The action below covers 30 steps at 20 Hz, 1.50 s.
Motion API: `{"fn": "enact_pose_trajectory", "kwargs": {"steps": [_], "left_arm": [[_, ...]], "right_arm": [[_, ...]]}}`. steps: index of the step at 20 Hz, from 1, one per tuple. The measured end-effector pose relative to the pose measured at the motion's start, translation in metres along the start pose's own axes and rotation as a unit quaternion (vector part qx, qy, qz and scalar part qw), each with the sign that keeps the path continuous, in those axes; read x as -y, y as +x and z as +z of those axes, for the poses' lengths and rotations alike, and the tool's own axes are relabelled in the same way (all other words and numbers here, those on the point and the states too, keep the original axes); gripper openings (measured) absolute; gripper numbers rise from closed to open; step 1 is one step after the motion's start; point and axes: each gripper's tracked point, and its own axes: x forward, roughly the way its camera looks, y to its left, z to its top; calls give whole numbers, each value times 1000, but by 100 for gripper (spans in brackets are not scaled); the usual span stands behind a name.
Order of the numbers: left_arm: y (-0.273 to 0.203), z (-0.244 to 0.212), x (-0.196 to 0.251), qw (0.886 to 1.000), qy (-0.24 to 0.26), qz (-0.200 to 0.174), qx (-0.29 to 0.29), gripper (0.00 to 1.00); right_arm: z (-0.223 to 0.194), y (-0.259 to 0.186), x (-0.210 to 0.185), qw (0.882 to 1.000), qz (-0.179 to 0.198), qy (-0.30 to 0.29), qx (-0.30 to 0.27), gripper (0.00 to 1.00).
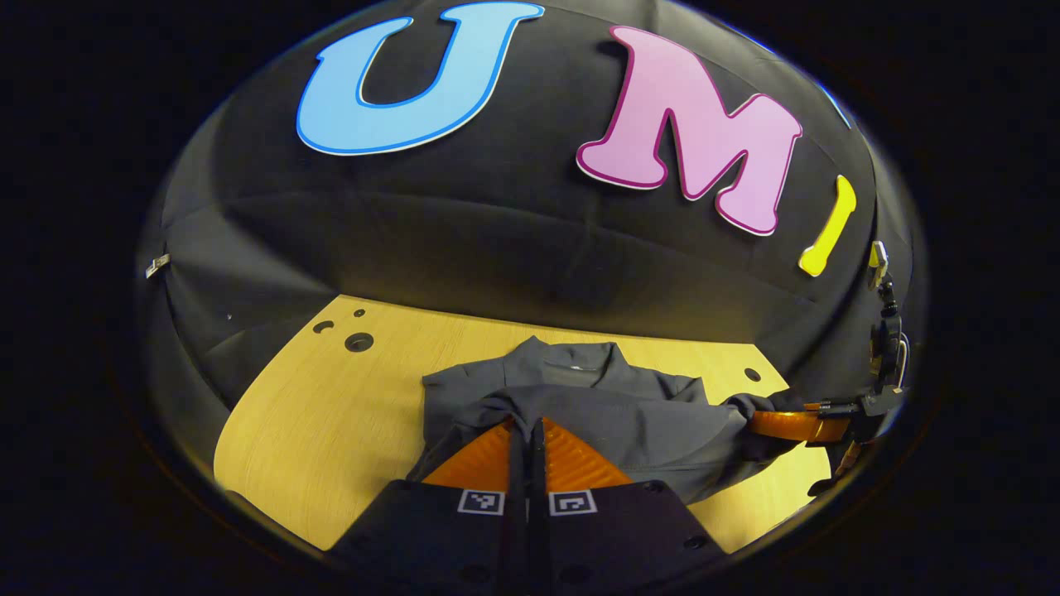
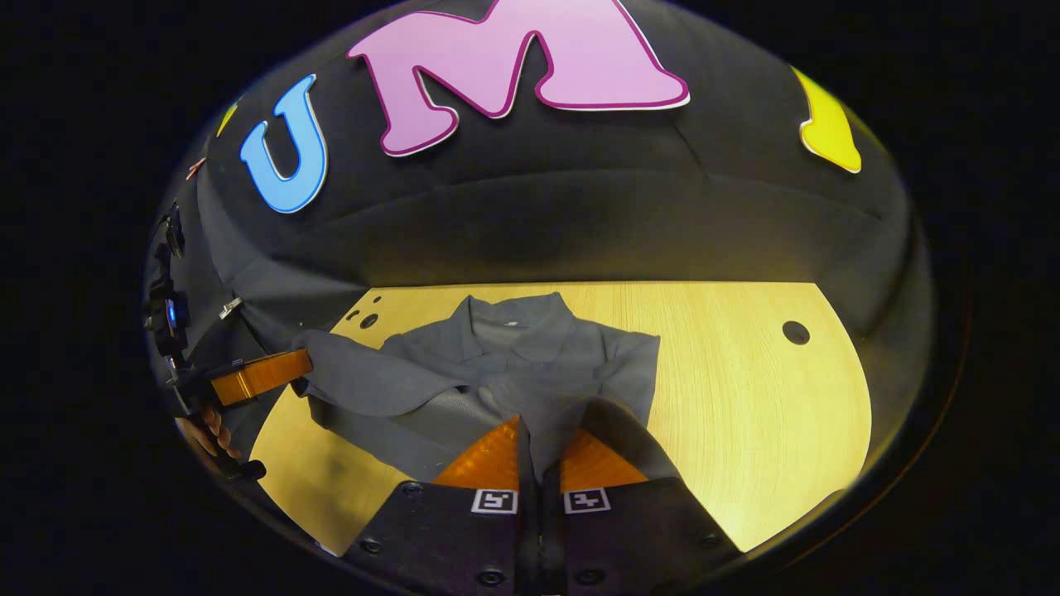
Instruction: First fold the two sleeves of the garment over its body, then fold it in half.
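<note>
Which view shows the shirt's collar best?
The right gripper view: the collar lies open and unobstructed at the far end of the shirt, both flaps visible. In the left gripper view the collar is smaller and partly hidden behind a lifted fold of cloth pinched by the left tool.

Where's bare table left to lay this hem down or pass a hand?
Bare table lies beyond the shirt's folded side, out to the round hole. In the left gripper view another bare patch runs from the shirt toward the holes. The middle is crowded: both grippers pinch cloth there.
</note>
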Motion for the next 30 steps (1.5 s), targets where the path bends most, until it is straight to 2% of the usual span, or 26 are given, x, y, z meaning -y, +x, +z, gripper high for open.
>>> {"fn": "enact_pose_trajectory", "kwargs": {"steps": [7, 10, 16, 18, 19, 20, 21, 24, 25, 26, 28, 29, 30], "left_arm": [[57, 9, -8, 1000, -6, 12, -2, 5], [70, 4, -10, 1000, 3, 17, -8, 5], [92, -16, -25, 999, -10, 37, -26, 5], [96, -20, -33, 998, -15, 48, -30, 7], [99, -20, -36, 998, -15, 53, -27, 14], [99, -19, -39, 998, -10, 58, -26, 12], [99, -19, -43, 998, -3, 64, -26, 16], [94, -14, -46, 997, 8, 72, -24, 19], [90, -12, -46, 997, 7, 72, -20, 20], [87, -9, -44, 998, 6, 69, -14, 23], [77, -5, -41, 998, 14, 64, -7, 31], [73, -4, -43, 997, 23, 68, -3, 54], [68, -1, -45, 997, 31, 73, 2, 47]], "right_arm": [[19, 46, 13, 1000, -3, 9, 6, 5], [17, 59, 16, 1000, -3, -11, -1, 6], [7, 85, 19, 1000, -6, -3, -17, 7], [4, 88, 22, 1000, -13, -13, -18, 13], [4, 90, 23, 1000, -14, -13, -17, 19], [3, 92, 23, 1000, -17, -9, -19, 21], [2, 94, 24, 1000, -16, -3, -22, 22], [0, 95, 27, 999, -19, 9, -28, 27], [1, 93, 29, 999, -21, 6, -25, 36], [3, 91, 29, 999, -24, 1, -21, 37], [3, 85, 33, 999, -36, -18, -17, 65], [4, 80, 31, 999, -36, -24, -15, 76], [3, 76, 30, 999, -37, -27, -11, 93]]}}
